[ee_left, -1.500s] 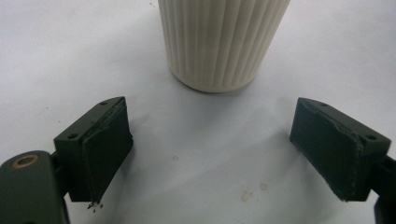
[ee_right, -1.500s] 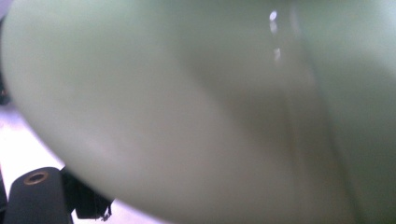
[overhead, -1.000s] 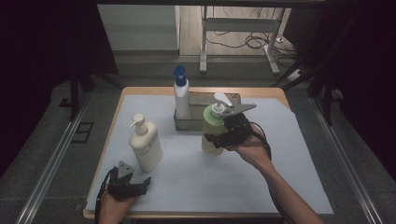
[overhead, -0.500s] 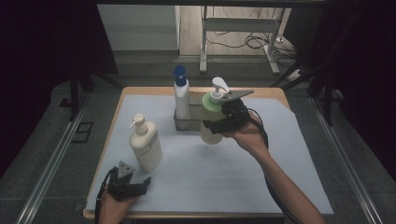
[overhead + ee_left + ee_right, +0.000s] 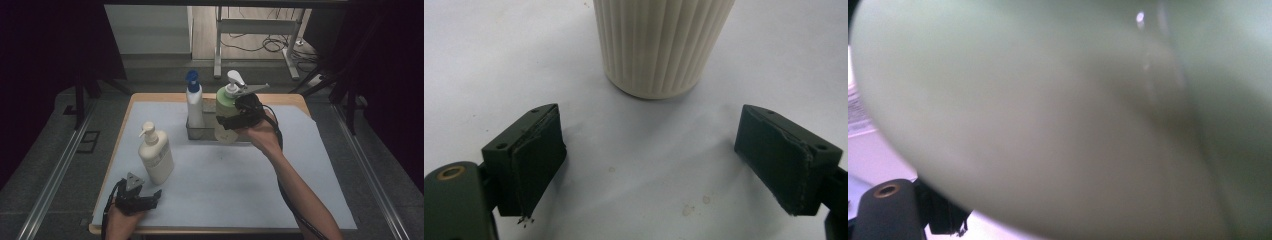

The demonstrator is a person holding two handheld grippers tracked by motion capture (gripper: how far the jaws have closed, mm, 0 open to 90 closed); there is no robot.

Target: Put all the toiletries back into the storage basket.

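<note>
Currently my right tool (image 5: 235,119) clamps the pale green plastic pump bottle (image 5: 226,116), upright, raised over the grey metal tray (image 5: 196,133) beside the blue-capped white bottle (image 5: 194,102); my left tool (image 5: 136,199) rests released.

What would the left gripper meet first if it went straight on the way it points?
Most likely the cream ribbed bottle: it stands dead ahead of the open left gripper, with bare white mat between.

White-covered table (image 5: 310,200), cream pump bottle (image 5: 156,155)
</note>
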